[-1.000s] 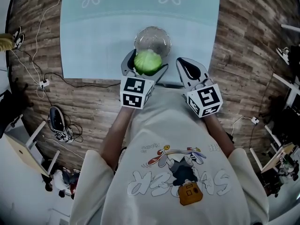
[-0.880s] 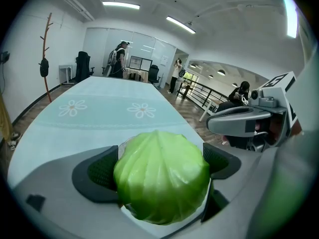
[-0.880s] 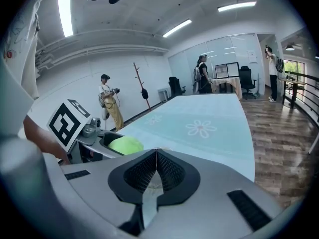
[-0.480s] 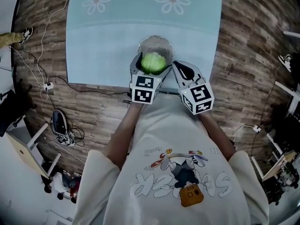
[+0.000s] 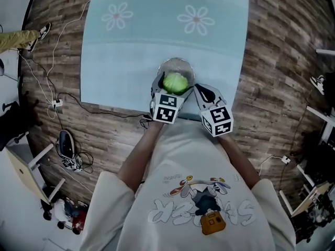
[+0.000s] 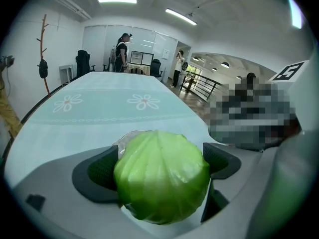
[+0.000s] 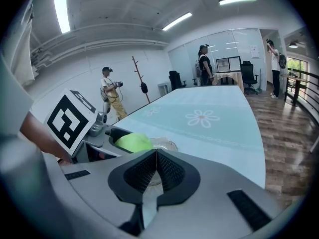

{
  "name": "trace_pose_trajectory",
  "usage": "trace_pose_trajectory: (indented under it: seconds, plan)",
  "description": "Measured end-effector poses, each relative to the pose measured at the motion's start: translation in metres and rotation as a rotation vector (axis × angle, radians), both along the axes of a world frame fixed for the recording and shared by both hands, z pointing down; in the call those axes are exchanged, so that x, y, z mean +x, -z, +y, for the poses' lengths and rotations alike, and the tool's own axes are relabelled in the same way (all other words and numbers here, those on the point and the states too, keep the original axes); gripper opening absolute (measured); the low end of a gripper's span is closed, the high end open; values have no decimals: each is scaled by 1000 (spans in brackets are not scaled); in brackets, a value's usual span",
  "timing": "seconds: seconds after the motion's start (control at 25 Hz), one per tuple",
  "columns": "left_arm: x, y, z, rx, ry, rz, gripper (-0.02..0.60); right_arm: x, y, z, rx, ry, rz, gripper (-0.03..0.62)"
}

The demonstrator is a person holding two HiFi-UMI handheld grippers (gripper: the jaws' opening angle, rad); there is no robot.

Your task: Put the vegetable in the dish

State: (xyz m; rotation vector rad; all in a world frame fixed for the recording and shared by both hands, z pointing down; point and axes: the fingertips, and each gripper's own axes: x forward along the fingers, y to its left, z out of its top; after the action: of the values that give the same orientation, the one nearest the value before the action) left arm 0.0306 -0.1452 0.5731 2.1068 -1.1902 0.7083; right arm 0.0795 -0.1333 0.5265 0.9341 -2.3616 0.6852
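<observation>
The left gripper (image 5: 174, 86) is clamped on the cabbage (image 6: 162, 176), jaws pressing both its sides. It is held just over the glass dish (image 5: 178, 61), apparently not yet resting in it. The right gripper (image 7: 155, 169) hangs beside the dish, jaws together, empty. The carry looks done — lowering and letting go remain.

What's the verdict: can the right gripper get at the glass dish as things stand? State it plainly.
Probably yes, but only at its right rim. The right gripper, jaws shut, sits close beside the glass dish, while the left gripper holds the cabbage above it, blocking the bowl.
</observation>
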Motion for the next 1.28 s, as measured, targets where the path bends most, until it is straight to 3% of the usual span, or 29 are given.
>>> trace_pose_trajectory:
  seconds: [0.6, 1.0, 1.28]
  plan:
    - [-3, -41, -12, -101, 74, -16, 534, 1, -35, 9, -54, 62, 40, 18]
    - [-11, -61, -21, -158, 73, -95, 534, 5, -39, 6, -74, 28, 52, 18]
    - [-13, -65, -19, -145, 47, -162, 533, 12, -39, 3, -81, -16, 56, 18]
